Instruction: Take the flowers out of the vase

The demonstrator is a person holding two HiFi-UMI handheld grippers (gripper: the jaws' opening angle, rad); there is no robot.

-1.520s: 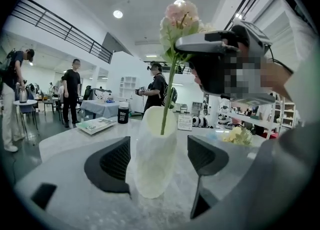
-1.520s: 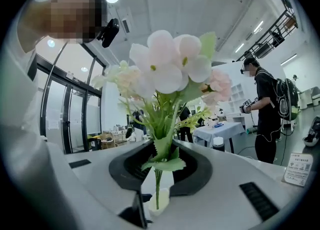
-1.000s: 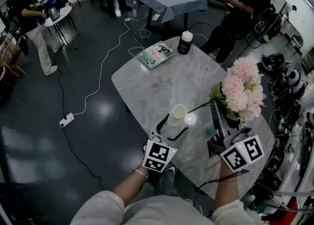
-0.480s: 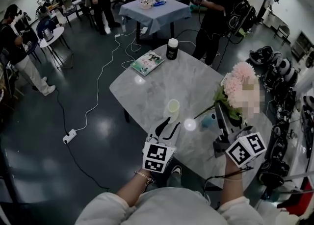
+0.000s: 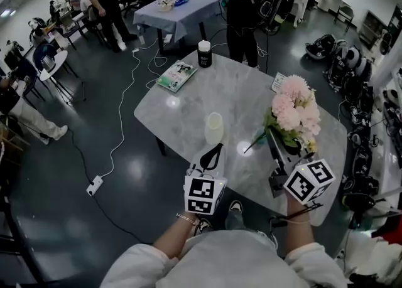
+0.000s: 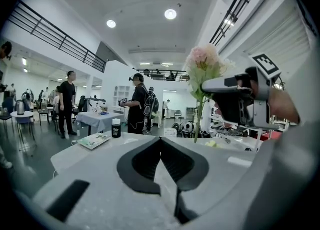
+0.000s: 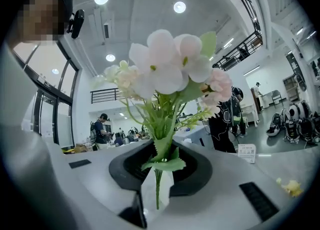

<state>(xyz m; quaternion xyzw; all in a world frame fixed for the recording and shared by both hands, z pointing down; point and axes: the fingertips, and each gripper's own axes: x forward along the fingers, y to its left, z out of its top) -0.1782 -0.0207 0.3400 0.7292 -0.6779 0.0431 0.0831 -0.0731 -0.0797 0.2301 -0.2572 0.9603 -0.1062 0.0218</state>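
Flowers [image 5: 292, 111], stems upright, are pinched by the right gripper [image 5: 271, 136] at the vase's [image 5: 214, 128] 3 o'clock; the left gripper [image 5: 216, 149] has just been shut, empty.

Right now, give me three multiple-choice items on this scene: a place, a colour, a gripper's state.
1. Relative to the vase, the flowers are: A inside it; B held to its right, out of it; C lying flat beside it.
2. The flowers are: A pale pink; B blue; C red.
3. The left gripper is: A open round the vase; B shut, empty; C shut on the flowers.
B: the stems sit clamped in the right gripper. A: the head view shows it. B: its fingers meet, nothing between.
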